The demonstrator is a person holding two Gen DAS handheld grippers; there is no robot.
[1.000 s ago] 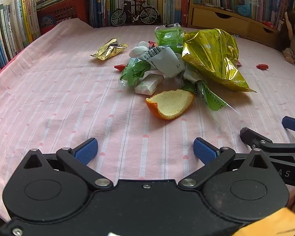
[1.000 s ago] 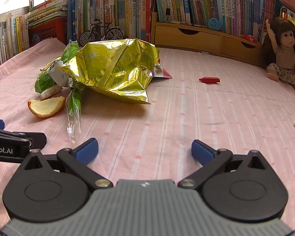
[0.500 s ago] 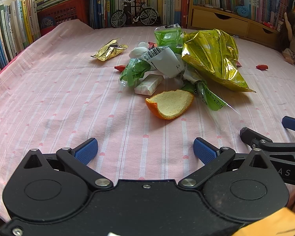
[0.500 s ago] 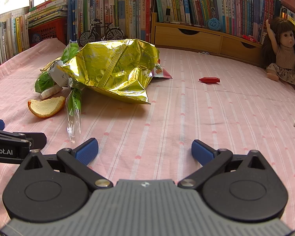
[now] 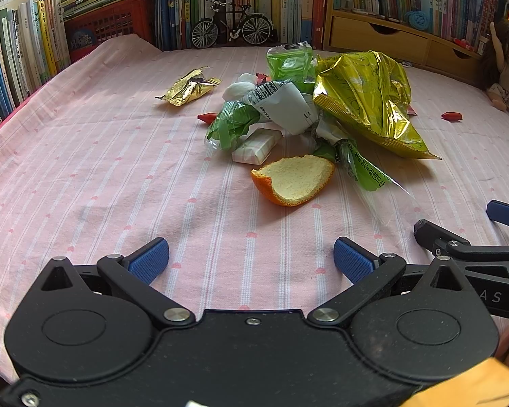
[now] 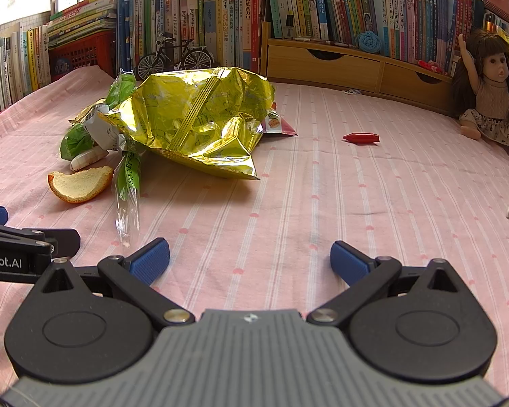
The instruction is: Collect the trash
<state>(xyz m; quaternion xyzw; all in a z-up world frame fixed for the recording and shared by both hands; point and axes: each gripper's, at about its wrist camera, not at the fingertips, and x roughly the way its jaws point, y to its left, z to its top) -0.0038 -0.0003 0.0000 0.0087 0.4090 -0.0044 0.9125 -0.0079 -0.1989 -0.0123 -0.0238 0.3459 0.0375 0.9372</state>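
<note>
A heap of trash lies mid-table on the pink striped cloth: a big yellow foil bag [image 5: 366,101] [image 6: 200,118], green and white wrappers [image 5: 254,115] [image 6: 74,140], and an orange peel [image 5: 293,179] [image 6: 79,185] at its near edge. A small gold wrapper [image 5: 186,88] lies apart to the left. Two red scraps [image 5: 207,117] [image 6: 361,137] lie loose. My left gripper [image 5: 251,259] stands open, short of the peel, holding nothing. My right gripper [image 6: 249,259] is open too, near the bag's right side and empty.
Books line the back and left edges, with a model bicycle [image 5: 232,28] and a red crate [image 5: 108,30]. A wooden drawer unit [image 6: 349,68] and a doll [image 6: 492,91] stand at the back right. Bare cloth [image 6: 390,203] spreads right of the heap.
</note>
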